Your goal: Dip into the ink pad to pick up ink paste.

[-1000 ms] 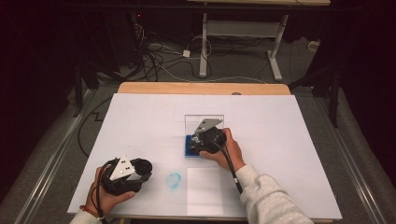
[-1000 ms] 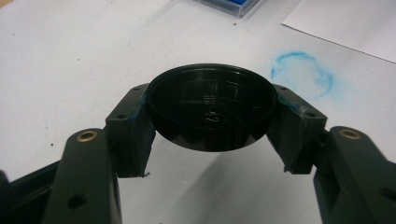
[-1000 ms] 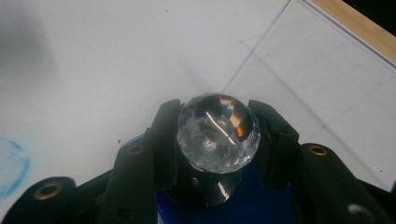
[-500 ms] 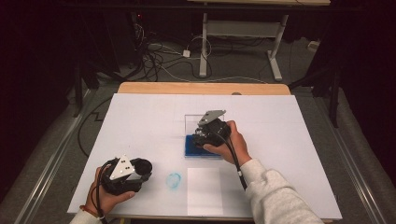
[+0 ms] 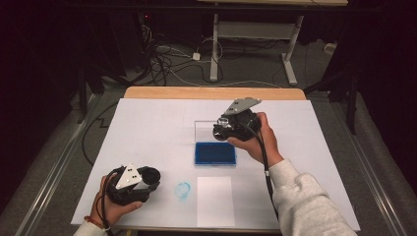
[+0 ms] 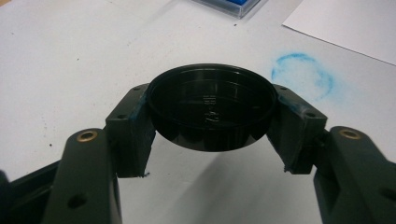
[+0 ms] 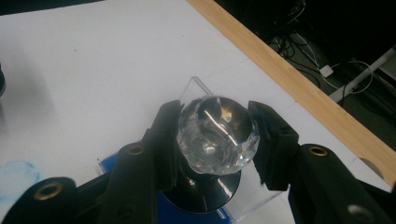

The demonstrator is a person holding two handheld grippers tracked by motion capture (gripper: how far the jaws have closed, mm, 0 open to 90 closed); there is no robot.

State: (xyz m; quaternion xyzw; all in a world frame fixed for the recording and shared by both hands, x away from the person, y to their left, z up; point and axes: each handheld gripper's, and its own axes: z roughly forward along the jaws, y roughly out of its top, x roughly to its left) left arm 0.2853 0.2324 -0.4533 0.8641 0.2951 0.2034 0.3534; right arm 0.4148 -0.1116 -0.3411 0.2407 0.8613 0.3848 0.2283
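My right gripper [image 5: 222, 129] is shut on a stamp by its clear faceted knob [image 7: 217, 135]; the stamp's round black base [image 7: 210, 189] hangs below the jaws. It hovers above a blue ink pad [image 5: 215, 153] whose clear lid [image 5: 205, 129] stands upright behind it. At the near left, my left gripper [image 5: 149, 178] is shut on a round black cap [image 6: 212, 105], held just above the table. A blue ring-shaped print [image 5: 183, 189] marks the white surface between the left gripper and a white sheet of paper [image 5: 215, 200].
The white table cover [image 5: 147, 128] ends at a wooden edge [image 5: 211, 92] at the far side. Beyond it, cables and desk legs stand on the dark floor. In the left gripper view the print [image 6: 302, 74] lies just right of the cap.
My right gripper has lifted the stamp up off the ink pad and a little toward the far side. The left gripper and its cap have stayed put.
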